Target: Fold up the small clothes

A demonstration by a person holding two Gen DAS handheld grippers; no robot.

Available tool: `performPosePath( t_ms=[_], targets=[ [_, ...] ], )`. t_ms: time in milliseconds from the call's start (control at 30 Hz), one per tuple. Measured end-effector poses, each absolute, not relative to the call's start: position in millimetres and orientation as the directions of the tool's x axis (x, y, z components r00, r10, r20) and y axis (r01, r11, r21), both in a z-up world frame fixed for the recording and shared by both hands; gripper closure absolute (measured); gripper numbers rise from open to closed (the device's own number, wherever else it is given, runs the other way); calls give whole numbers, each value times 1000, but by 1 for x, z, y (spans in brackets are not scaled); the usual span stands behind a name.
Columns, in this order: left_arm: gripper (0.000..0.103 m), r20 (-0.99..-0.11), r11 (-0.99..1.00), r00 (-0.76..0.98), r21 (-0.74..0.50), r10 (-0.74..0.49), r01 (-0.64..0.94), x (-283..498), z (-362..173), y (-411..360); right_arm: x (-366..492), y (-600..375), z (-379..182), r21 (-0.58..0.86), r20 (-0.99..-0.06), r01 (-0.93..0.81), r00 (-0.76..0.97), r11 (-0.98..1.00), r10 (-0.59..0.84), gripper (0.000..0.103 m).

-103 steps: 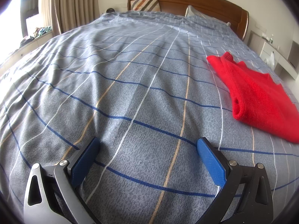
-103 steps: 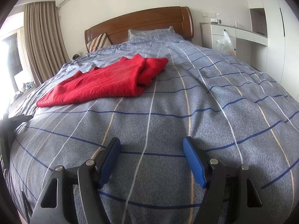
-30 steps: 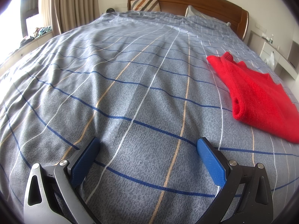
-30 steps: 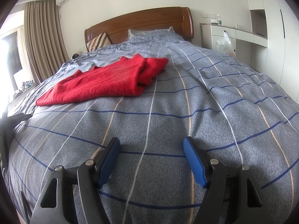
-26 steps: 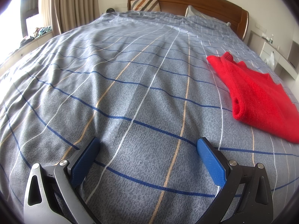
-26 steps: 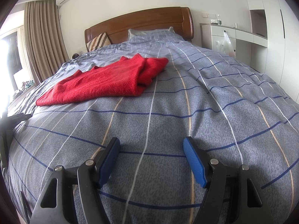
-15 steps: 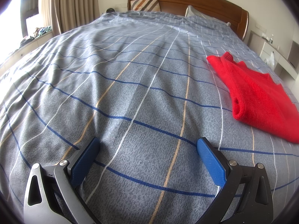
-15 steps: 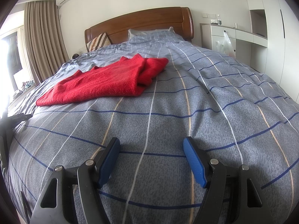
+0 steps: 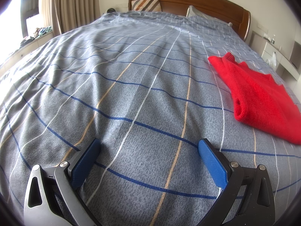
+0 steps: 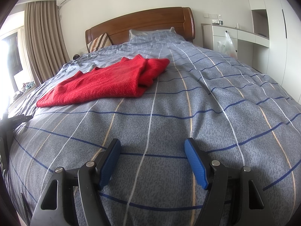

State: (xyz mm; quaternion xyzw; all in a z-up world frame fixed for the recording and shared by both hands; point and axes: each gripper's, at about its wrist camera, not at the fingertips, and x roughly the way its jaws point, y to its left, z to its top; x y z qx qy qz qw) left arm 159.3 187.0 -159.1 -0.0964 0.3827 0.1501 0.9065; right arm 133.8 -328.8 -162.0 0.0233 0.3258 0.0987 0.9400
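1. Right wrist view gives you the best look at the red sweater (image 10: pixel 105 84): it lies on the bed's grey checked duvet (image 10: pixel 188 113), ahead and to the left of your right claw (image 10: pixel 152 160), well apart from it. In the left wrist view the same sweater (image 9: pixel 259 98) sits off to the right, also well apart from your left claw (image 9: pixel 148 160).

2. Judging by its shape, the sweater looks at least partly folded: its right-hand side is doubled over into a thick rolled edge, and the neckline points toward the headboard (image 10: pixel 141 24). The rest lies as a fairly flat slab. Whether the sleeves are tucked under I cannot tell.

3. What is left, as I read it: one or more folds to bring it down to a compact packet, then squaring the edges. No other small clothes show on the bed.

4. Both claws stand wide with nothing between the blue pads; each hangs just over bare duvet near the foot of the bed.

5. Further out you have a striped cushion (image 10: pixel 99 43) and a pillow (image 10: pixel 150 34) at the headboard, curtains (image 10: pixel 43 41) on the left, white cabinets (image 10: pixel 244 37) on the right.
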Motion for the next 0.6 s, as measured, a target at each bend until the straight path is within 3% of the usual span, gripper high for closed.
performPosePath(
  t_ms=[600],
  targets=[
    [0,-723,936,661,-56,202,-348,157,-159,187,138,-333,-162,117,-607,-183,765,976,216,30]
  ],
)
